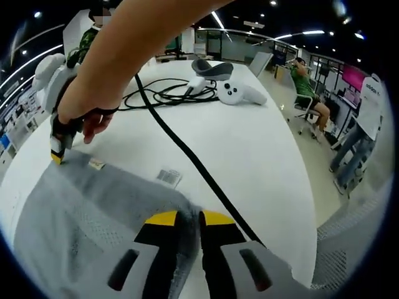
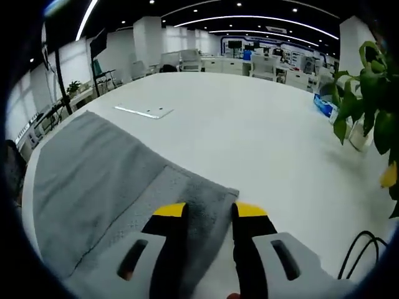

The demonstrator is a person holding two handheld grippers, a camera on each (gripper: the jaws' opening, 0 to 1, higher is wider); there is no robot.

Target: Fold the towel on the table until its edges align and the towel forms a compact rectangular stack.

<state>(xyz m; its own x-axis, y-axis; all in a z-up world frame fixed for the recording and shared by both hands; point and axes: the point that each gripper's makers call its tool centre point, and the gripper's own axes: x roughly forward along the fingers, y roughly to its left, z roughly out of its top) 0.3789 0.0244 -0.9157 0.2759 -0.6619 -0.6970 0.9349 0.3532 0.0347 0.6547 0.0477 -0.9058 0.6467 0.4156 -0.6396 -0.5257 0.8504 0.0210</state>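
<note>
A grey towel (image 1: 93, 212) lies on the white table (image 1: 262, 156), partly folded, with a doubled layer ending in a corner (image 2: 215, 190). My left gripper (image 1: 189, 218) is shut on the towel's near edge, with fabric pinched between its yellow-tipped jaws. My right gripper (image 2: 210, 210) has its jaws close together on the doubled corner of the towel (image 2: 93, 180). In the left gripper view, a hand holds the right gripper (image 1: 57, 152) at the towel's far left corner, and the forearm reaches across the top of the view.
A black cable (image 1: 187, 152) runs across the table from a coil near a white headset and controller (image 1: 227, 84). A small tag (image 1: 168, 176) lies by the towel. A flat white strip (image 2: 143, 111), a plant (image 2: 365, 93), more cable (image 2: 361, 249). Seated person (image 1: 308, 87).
</note>
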